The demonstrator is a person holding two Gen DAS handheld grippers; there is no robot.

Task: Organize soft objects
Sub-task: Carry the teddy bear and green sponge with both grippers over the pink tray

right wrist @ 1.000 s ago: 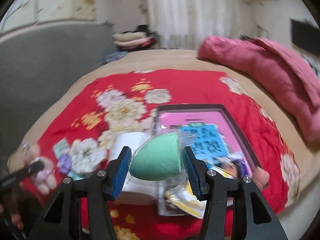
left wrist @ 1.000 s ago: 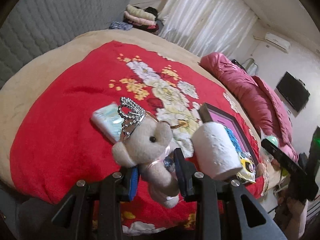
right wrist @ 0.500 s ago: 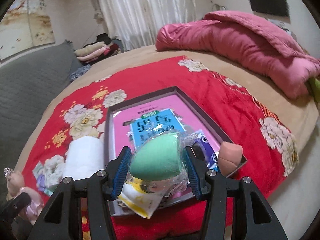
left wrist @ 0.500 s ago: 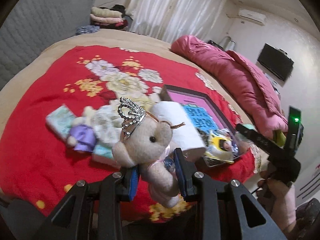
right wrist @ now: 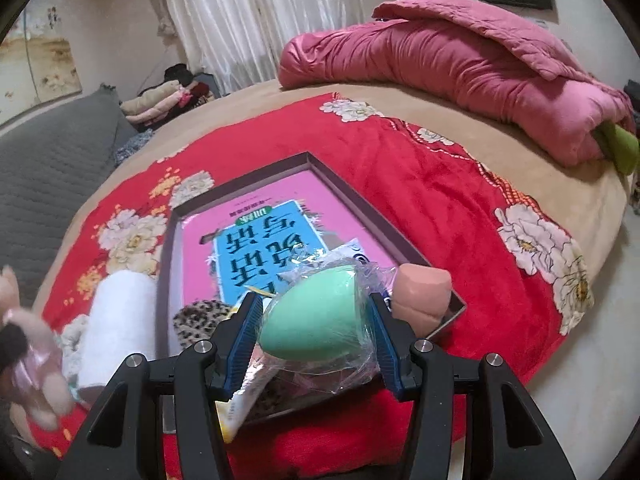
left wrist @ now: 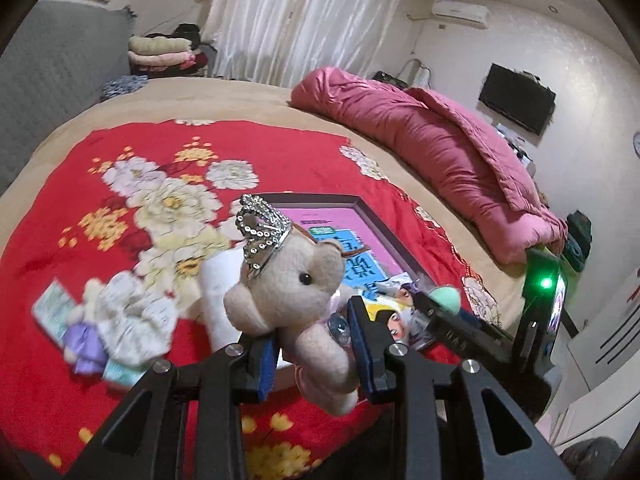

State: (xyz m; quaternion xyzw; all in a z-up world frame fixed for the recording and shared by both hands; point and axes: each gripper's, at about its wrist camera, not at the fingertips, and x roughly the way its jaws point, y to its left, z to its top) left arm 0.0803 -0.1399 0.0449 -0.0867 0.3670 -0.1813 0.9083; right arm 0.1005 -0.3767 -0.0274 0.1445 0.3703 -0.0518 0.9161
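Shifted over tray (right wrist: 352,192); only right view shows peach sponge (right wrist: 420,296).

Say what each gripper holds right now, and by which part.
The left gripper holds a small teddy bear with a crown, clamped around its body below the head. The right gripper holds a green sponge in clear wrapping, gripped across its sides.

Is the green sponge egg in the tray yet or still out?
Out. The green sponge egg, in clear wrap, sits clamped in the right gripper, held over the tray's near edge.
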